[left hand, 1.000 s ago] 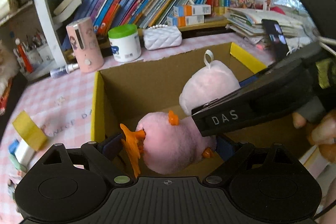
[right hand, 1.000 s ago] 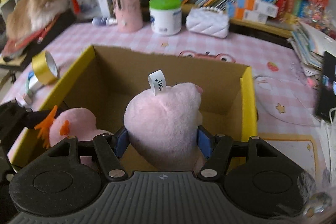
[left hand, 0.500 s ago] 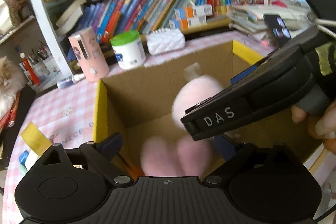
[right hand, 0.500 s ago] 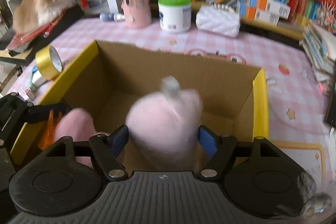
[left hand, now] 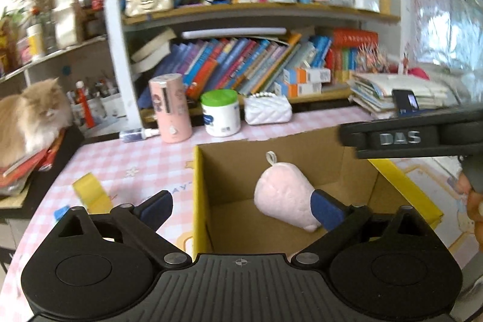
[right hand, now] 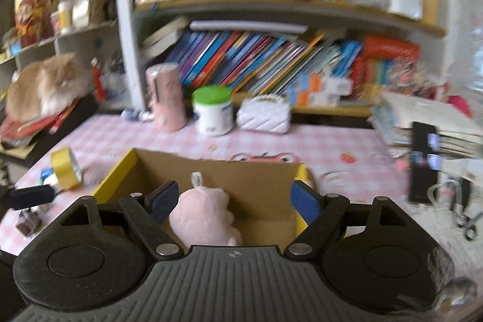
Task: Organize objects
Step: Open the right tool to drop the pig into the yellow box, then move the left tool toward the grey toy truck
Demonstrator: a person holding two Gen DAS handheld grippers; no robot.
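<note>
From my left wrist camera, the left tongs [left hand: 241, 208] are spread wide and hold nothing; one blue pad sits over the pink checked worktop [left hand: 120, 159], the other over the open cardboard box [left hand: 208, 171]. Inside the box a pink plush toy [left hand: 283, 195] lies on the floor, its white loop tag pointing up toward the far wall. The right tongs' black body [left hand: 416, 139] reaches in above the box's right side. Behind the box stand a pink cylinder [left hand: 170, 107], a white jar with a green lid [left hand: 220, 113] and a white quilted purse [left hand: 267, 110]. A yellow tape roll [left hand: 90, 195] lies left of the box, and a cat [left hand: 30, 116] rests on books at the far left.

From my right wrist camera, which is blurred, the right tongs [right hand: 232, 201] are also wide open with nothing between the pads. The plush toy [right hand: 202, 216] sits in the box [right hand: 259, 177] just beside the left pad; I cannot tell whether they touch. The tape roll [right hand: 65, 168] lies to the left.
</note>
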